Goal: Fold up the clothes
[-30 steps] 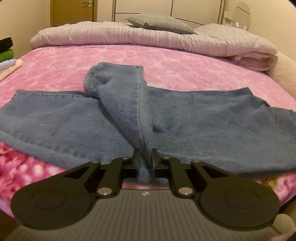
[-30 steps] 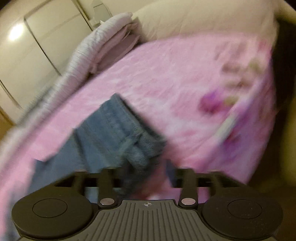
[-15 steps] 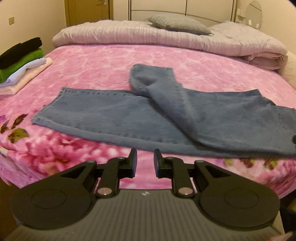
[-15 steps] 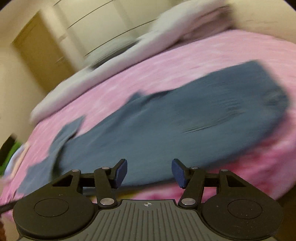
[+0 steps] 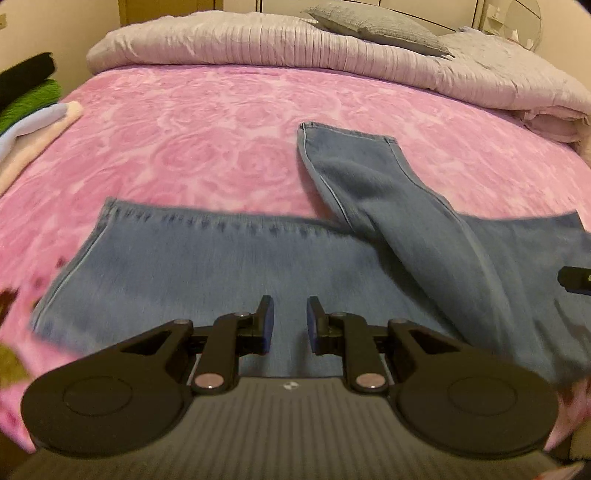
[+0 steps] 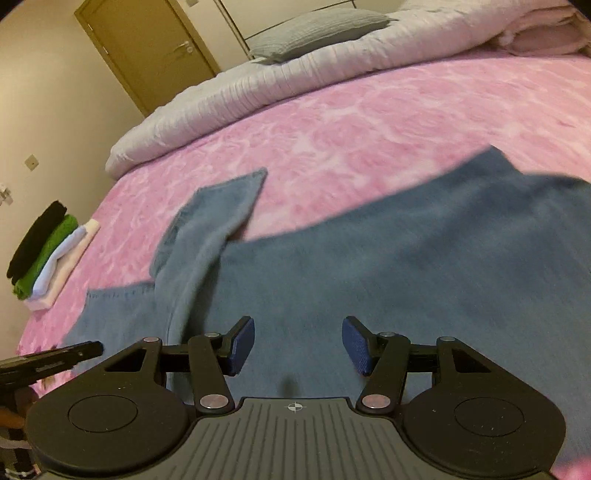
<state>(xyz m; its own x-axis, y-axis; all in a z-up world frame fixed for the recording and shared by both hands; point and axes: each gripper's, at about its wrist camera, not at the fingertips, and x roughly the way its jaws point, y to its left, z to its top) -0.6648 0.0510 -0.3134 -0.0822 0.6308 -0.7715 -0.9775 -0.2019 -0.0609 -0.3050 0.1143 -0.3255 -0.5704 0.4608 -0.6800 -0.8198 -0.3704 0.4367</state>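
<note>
On the bed's pink blanket (image 5: 221, 122): one pair of blue jeans (image 5: 207, 258), spread flat across the near edge, one leg folded back at a slant so its hem (image 5: 343, 131) points toward the pillow end. Waist end cut off at the right border of the left wrist view; blurred in the right wrist view.

Left tongs (image 5: 289, 325): narrow gap, nothing between the pads, hovering over the flat leg.

Right tongs (image 6: 298, 345): wide apart, empty, above the jeans' broad part.

At the bed's head: rolled pale quilt (image 5: 258, 44), grey pillow (image 5: 369, 22).

At the left edge: stack of folded clothes (image 6: 48, 254), black, green, pale blue, cream; partly cropped in the left wrist view.

Wooden door (image 6: 147, 48) in the right wrist view, top cut off.
</note>
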